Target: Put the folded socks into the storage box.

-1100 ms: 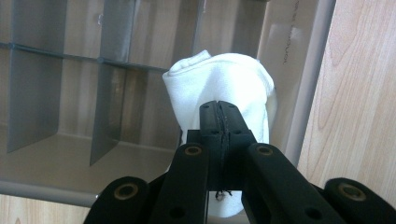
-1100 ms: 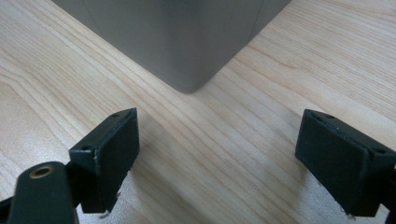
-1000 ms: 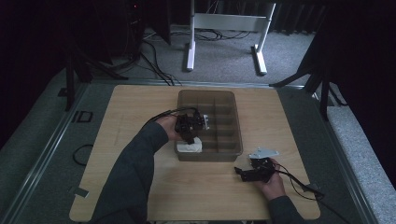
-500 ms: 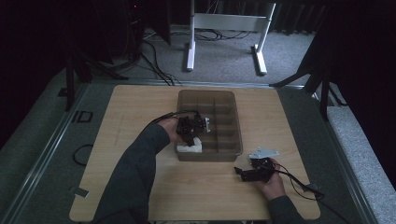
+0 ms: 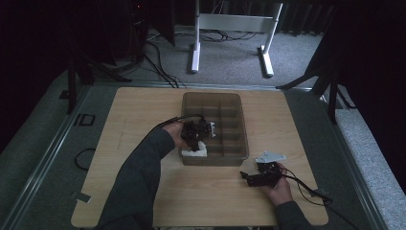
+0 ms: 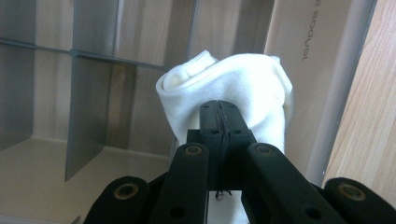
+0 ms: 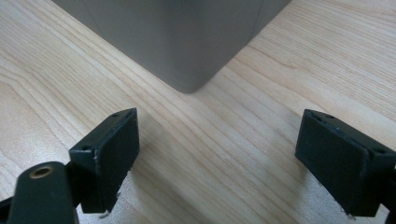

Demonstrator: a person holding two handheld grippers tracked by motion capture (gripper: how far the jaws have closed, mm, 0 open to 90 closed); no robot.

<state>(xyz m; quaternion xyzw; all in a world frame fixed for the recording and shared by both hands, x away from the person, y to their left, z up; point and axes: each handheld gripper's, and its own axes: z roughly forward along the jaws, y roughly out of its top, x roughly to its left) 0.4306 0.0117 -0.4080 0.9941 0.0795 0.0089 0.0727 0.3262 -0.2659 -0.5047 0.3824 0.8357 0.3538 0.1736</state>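
The left gripper view shows the left gripper (image 6: pixel 219 109) with its jaws clenched together on a fold of the white cloth (image 6: pixel 233 88), which hangs bunched against the near end wall inside the brown divided bin (image 6: pixel 327 93). The high view places that cloth (image 5: pixel 195 148) in the bin's (image 5: pixel 239 136) near-left compartment, under the left gripper (image 5: pixel 195 135). The right gripper view shows the right gripper (image 7: pixel 217 154) released, jaws wide apart, facing a rounded bin corner (image 7: pixel 187 46) across bare table (image 7: pixel 70 70). In the high view the right gripper (image 5: pixel 246 176) rests on the table (image 5: pixel 134 115), just beside the bin's near-right corner.
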